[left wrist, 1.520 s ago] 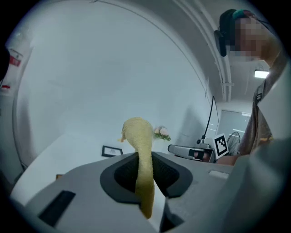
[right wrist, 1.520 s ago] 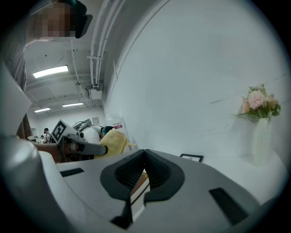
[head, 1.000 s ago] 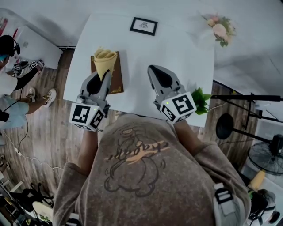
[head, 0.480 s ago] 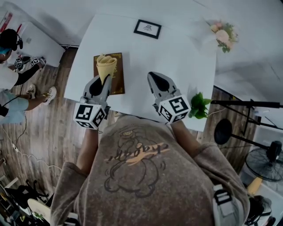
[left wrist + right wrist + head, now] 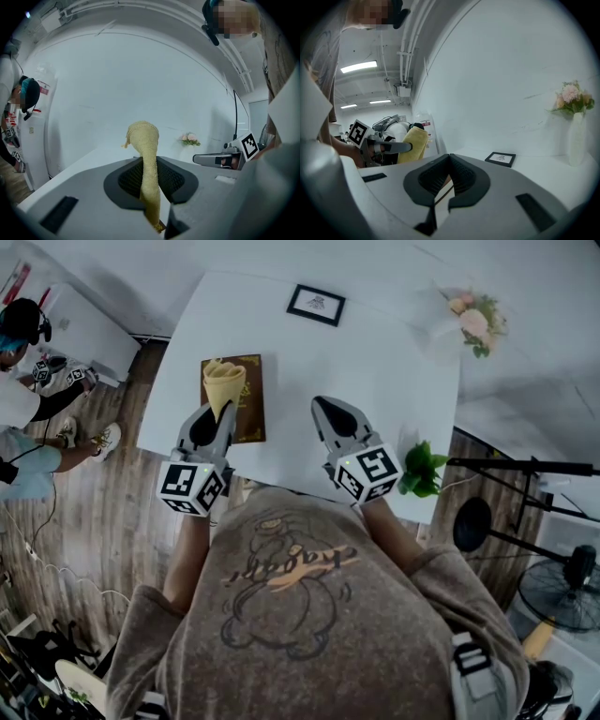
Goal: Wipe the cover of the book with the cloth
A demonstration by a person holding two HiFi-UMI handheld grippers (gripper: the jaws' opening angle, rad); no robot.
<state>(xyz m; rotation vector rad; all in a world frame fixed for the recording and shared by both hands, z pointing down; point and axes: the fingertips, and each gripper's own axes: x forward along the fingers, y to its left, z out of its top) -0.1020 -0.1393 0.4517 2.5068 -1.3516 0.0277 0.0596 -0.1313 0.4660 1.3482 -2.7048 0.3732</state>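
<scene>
White table point(image 5: 375, 362) carries the book point(image 5: 249, 418) near its left front corner, long side running away from us, directly below our left gripper point(image 5: 223, 411), which is clamped on the cloth point(image 5: 223, 381), while our right gripper point(image 5: 324, 407) hangs closed, empty and farther away.

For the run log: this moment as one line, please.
left gripper: shut on cloth | cloth: over book, contact unclear | right gripper: shut, empty, over table

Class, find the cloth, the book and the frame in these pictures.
cloth point(image 5: 225, 381), head view, middle of its yellow folds.
book point(image 5: 254, 399), head view, bare brown cover right of the cloth.
frame point(image 5: 316, 305), head view, its centre.
</scene>
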